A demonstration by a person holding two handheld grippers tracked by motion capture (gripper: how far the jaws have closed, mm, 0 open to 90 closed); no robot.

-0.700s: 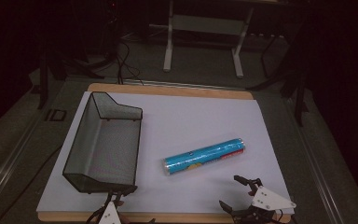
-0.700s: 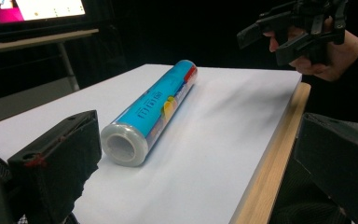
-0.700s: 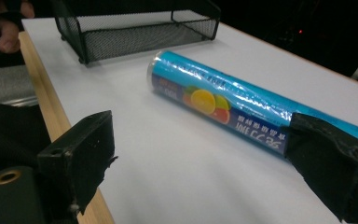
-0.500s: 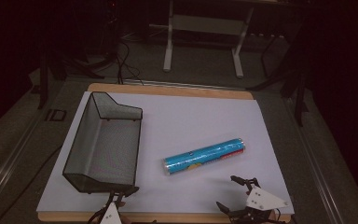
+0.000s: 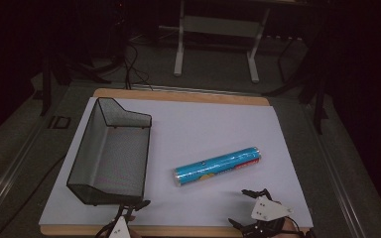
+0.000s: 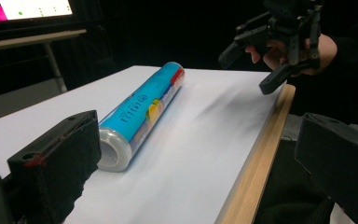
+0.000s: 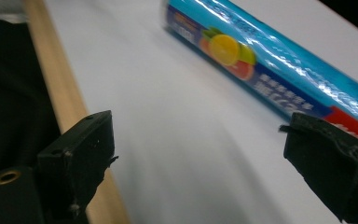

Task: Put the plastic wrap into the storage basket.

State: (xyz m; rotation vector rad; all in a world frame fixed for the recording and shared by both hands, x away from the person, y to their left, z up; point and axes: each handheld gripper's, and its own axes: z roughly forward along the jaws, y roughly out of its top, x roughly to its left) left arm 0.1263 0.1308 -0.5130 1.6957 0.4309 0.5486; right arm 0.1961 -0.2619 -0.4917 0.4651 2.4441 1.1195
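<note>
White table mat [image 5: 278,148] bears a blue roll [image 5: 217,166]; both grippers (cut off by the frame's bottom edge) hold fingers wide.

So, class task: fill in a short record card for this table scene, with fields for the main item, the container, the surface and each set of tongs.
main item: blue cling-film roll, lying flat near the table's middle, fruit print on its wrapper
container: black wire-mesh basket, empty, left of the roll and apart from it
surface: white mat on a wooden-edged table
left tongs: open, holding nothing, at the near edge by the basket
right tongs: open, holding nothing, near the roll but apart from it
</note>
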